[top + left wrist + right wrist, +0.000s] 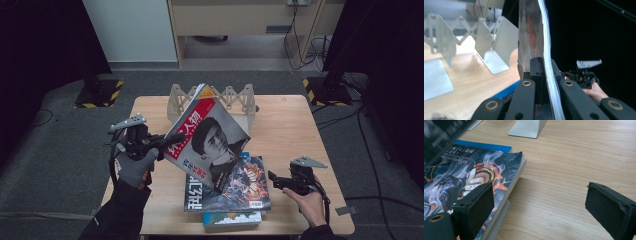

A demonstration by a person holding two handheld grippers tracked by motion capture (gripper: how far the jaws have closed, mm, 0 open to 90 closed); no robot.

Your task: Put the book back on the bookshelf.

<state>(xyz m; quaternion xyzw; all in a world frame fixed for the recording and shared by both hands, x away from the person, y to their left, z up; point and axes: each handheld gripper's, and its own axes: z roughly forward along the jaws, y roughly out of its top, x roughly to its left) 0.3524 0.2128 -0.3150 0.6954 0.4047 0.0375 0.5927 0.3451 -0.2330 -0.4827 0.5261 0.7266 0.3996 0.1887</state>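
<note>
Your left gripper (162, 142) has its jaws clamped on the edge of the red-covered magazine (210, 137), which hangs tilted above the stack of books (227, 192) on the desk (285, 125). Its long axis runs from 11 o'clock to 5 o'clock. The rack (235, 100) stands at 12 o'clock from it, nearer your left hand. Your right gripper (280, 181) rests at 3 o'clock of the stack, jaws wide and empty.

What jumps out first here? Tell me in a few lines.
The red-banded magazine with a face on its cover, lifted and tilted over the table's middle, pinched at its edge by the left tool. Under it lies a stack of books, the top cover dark with orange figures. Behind stands a folding metal rack, and the right tool waits open beside the stack.
</note>
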